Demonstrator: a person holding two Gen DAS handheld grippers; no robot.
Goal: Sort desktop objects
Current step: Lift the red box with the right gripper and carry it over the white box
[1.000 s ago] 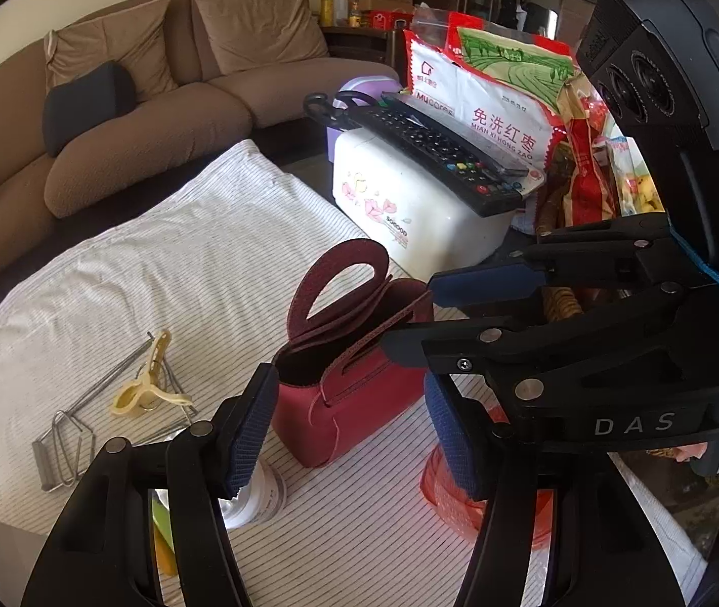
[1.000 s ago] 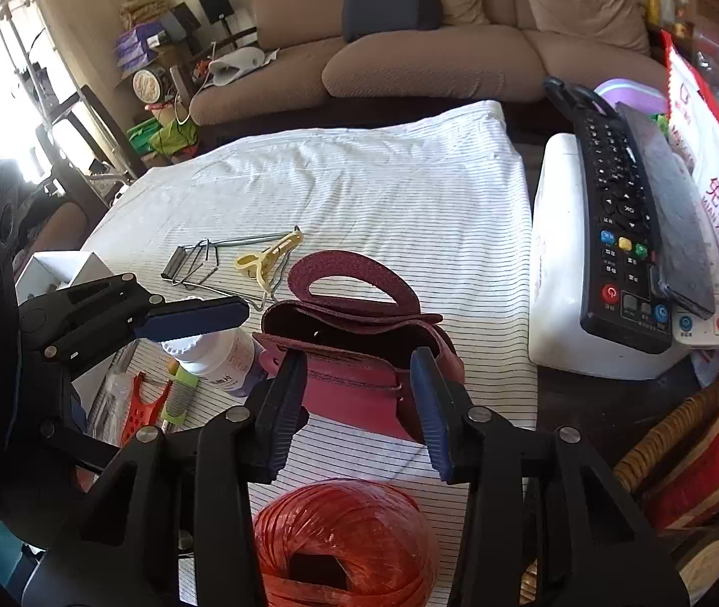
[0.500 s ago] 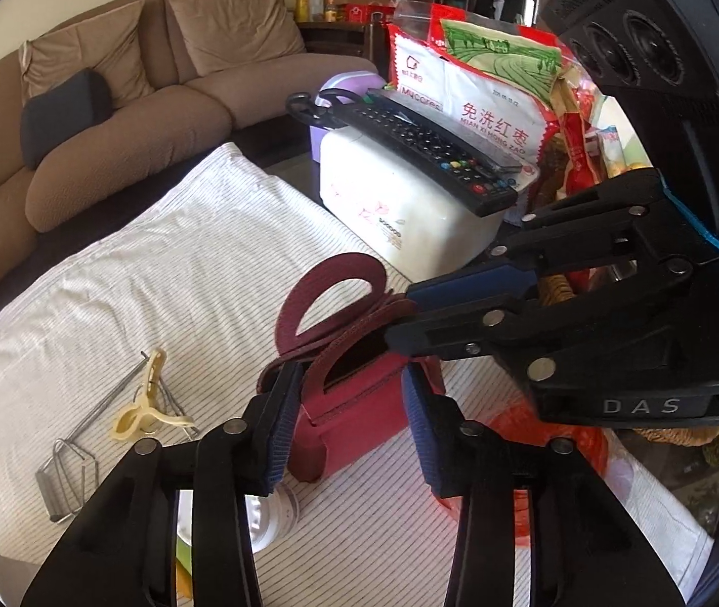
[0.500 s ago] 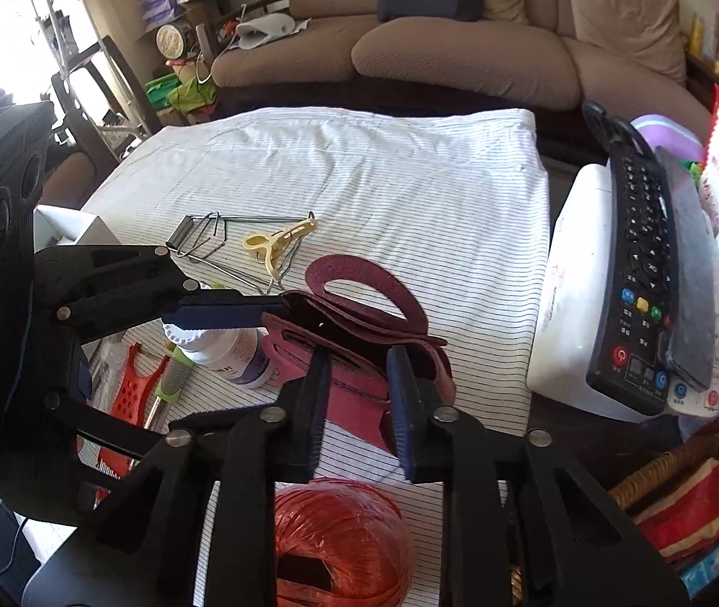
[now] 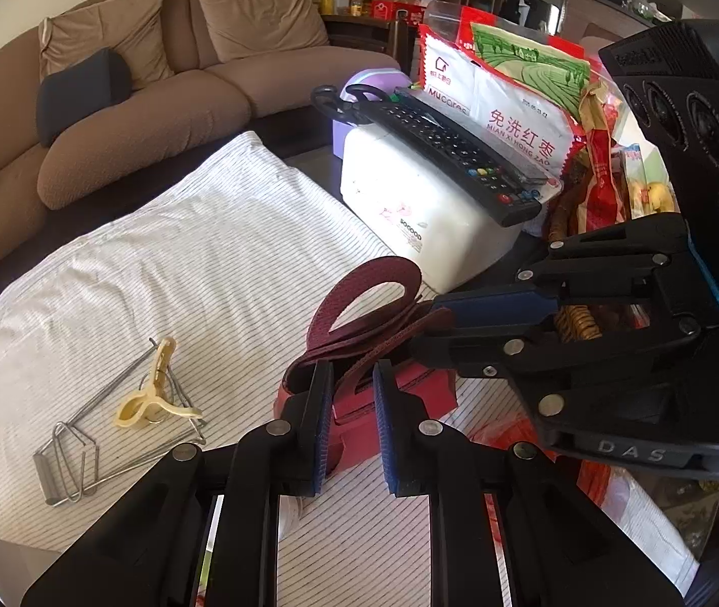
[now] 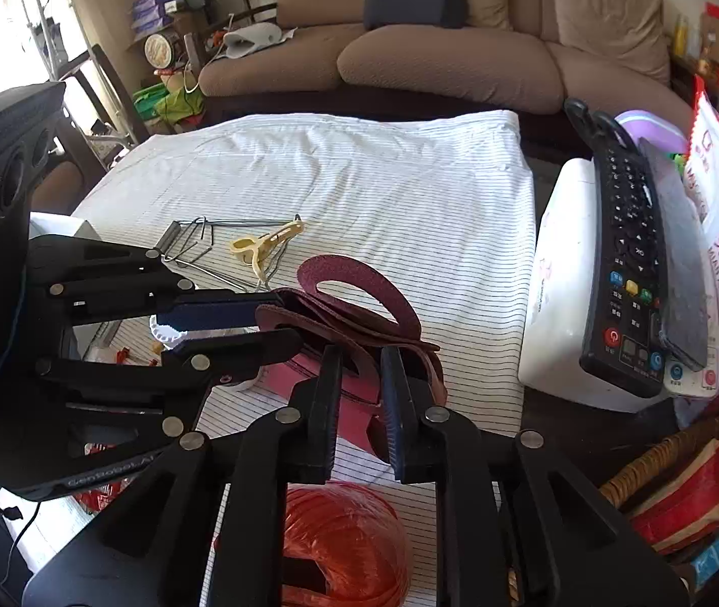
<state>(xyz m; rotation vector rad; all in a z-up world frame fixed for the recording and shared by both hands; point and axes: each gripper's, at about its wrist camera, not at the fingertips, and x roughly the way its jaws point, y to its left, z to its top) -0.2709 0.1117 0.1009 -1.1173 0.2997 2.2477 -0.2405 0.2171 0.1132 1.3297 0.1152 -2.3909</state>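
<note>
A small pink bag (image 5: 427, 389) with dark red loop handles (image 5: 359, 298) stands on the striped cloth (image 5: 197, 263). In the left wrist view my left gripper (image 5: 353, 404) is shut on the bag's near wall and a handle strap. My right gripper (image 5: 430, 323) comes in from the right and clamps the bag's far rim. In the right wrist view the right gripper (image 6: 362, 384) has the bag (image 6: 283, 379) wall between its pads; its jaws are opening slightly while still pressing on it. My left gripper (image 6: 273, 326) grips the rim from the left.
A yellow clothes peg (image 5: 152, 399) lies on a wire rack (image 5: 71, 465) at the left. A white box (image 5: 425, 212) bearing a black remote (image 5: 450, 152) stands at the right, with snack bags (image 5: 501, 101) behind. A red string roll (image 6: 344, 536) and a white bottle (image 6: 167, 334) sit close by.
Both grippers moved in on the bag and shut on its rim, one from each side. The bag's mouth and handles are now pinched closer together.
</note>
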